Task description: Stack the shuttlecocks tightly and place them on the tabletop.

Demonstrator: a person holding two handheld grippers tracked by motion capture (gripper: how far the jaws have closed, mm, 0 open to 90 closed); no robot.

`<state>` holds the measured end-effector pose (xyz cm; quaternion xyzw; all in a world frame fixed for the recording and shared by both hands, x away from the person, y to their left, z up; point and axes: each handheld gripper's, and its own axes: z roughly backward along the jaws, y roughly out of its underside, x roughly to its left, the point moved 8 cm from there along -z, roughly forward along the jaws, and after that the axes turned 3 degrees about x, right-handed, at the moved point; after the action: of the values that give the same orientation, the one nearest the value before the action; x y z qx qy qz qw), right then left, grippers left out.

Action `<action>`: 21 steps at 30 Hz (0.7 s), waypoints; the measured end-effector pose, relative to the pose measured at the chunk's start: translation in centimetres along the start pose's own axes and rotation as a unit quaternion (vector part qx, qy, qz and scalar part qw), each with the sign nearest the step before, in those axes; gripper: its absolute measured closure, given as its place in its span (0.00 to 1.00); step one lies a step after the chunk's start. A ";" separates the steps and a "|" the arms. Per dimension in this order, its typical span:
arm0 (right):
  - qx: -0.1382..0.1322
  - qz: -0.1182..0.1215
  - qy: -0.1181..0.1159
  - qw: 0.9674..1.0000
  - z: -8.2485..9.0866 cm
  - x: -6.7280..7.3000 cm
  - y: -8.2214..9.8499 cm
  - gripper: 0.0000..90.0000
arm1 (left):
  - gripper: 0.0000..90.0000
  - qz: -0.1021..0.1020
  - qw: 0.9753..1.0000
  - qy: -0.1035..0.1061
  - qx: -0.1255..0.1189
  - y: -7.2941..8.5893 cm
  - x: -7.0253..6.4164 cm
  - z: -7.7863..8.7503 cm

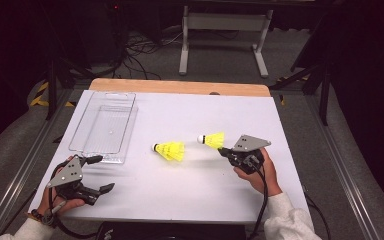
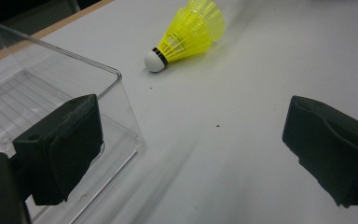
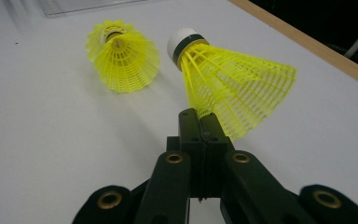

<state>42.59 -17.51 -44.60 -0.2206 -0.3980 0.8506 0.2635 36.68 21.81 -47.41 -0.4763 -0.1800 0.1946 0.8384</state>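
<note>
Two yellow shuttlecocks with white cork heads are on view. One shuttlecock [image 1: 170,150] [image 2: 186,33] [image 3: 122,55] lies on its side mid-table. My right gripper [image 1: 223,150] [image 3: 200,119] is shut on the mesh skirt of the other shuttlecock [image 1: 212,140] [image 3: 233,79], held just above the white tabletop with its head pointing left. My left gripper [image 1: 101,173] [image 2: 191,154] rests open at the front left, jaws wide apart with nothing between them, beside the corner of a clear plastic tray [image 1: 105,127] [image 2: 116,79].
The clear tray holds nothing and stands at the left of the white table [image 1: 190,190]. A wooden strip [image 1: 180,86] runs along the far edge. Beyond are a dark floor with cables and a grey stand [image 1: 225,30].
</note>
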 end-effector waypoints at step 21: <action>0.023 0.004 -0.020 1.000 -1.4 1.0 0.3 1.00 | 0.06 0.001 1.000 -0.005 -0.004 0.1 -0.1 0.5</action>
<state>42.55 -16.26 -45.80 -0.1990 -0.3826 0.8649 0.2569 36.27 22.20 -47.26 -0.4786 -0.1848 0.1976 0.8353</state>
